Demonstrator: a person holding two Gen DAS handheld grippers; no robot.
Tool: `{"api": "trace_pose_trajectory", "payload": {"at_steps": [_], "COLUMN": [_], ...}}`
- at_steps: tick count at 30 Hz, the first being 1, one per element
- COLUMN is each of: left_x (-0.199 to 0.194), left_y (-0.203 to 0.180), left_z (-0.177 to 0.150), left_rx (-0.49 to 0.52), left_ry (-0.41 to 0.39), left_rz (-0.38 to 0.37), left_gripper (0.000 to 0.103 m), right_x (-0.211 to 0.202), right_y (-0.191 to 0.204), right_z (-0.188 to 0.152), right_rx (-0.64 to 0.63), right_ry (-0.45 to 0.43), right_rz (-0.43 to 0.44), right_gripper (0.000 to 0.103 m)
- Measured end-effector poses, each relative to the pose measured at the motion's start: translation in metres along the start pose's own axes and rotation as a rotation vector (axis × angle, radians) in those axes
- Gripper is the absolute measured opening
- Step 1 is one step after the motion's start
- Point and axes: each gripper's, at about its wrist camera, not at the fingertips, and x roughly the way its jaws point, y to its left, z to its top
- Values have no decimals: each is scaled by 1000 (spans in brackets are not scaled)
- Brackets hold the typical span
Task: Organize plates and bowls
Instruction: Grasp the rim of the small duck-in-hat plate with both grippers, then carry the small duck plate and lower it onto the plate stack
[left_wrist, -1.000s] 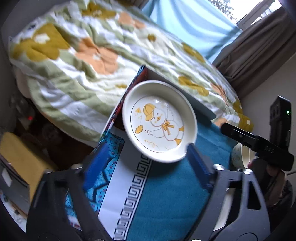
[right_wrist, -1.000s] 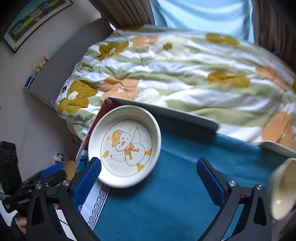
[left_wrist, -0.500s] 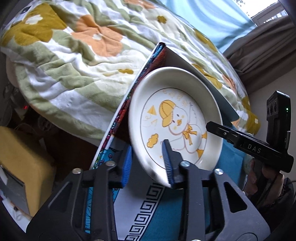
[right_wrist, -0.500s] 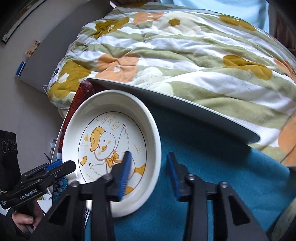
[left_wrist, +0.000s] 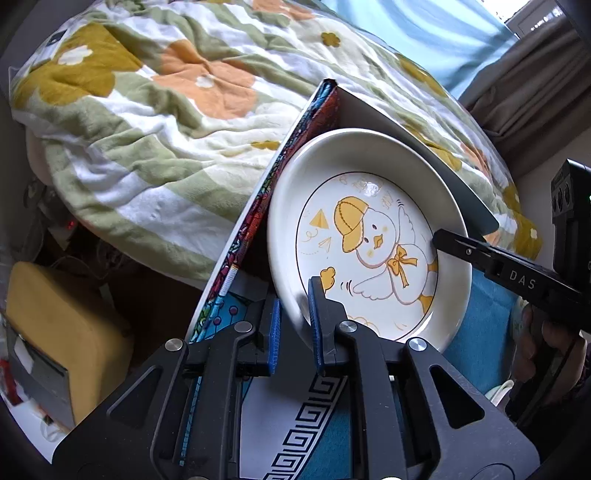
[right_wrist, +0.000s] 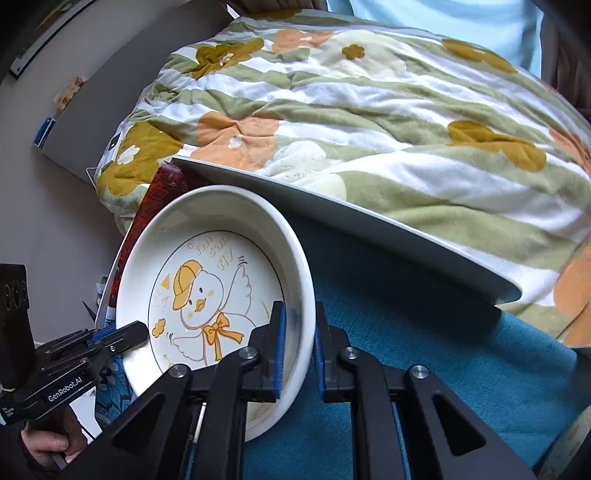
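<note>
A white deep plate (left_wrist: 369, 240) with a yellow-capped duck drawing lies near the table's far left corner on a teal cloth (right_wrist: 424, 369). My left gripper (left_wrist: 295, 314) straddles its near-left rim; the jaws are closing and the blue pads press the rim from inside and outside. In the right wrist view the same plate (right_wrist: 207, 288) has its right rim between the pads of my right gripper (right_wrist: 299, 325), whose jaws are likewise closing on it. Each gripper's black nose shows in the other's view, at the opposite side of the plate.
A bed with a floral green, orange and white blanket (right_wrist: 369, 110) runs just past the table's grey far edge (right_wrist: 351, 221). A cream bowl (right_wrist: 569, 443) peeks in at the right. A yellow box (left_wrist: 55, 332) stands on the floor at left. A hand (right_wrist: 48, 443) holds the left gripper.
Both grippers came down onto the plate from wide open and closed on opposite sides of its rim. The plate now fills more of both views.
</note>
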Motion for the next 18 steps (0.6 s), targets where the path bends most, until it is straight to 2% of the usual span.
{"api": "trace_pose_trajectory", "payload": {"at_steps": [8, 13, 18], "left_x": [-21, -55, -89], "left_y": [-16, -41, -76], "left_z": [-5, -11, -24], "left_rx": [81, 172, 266], "left_ry": [-32, -75, -98], "left_rz": [7, -21, -56], "left_gripper": [13, 13, 13], "right_x": [-26, -69, -119], "right_y": [4, 4, -2], "right_z": [-13, -31, -63], "right_rx": [0, 52, 134], "right_ry": [-61, -122, -163], "right_rz": [-27, -51, -75], "right_gripper": [13, 13, 13]}}
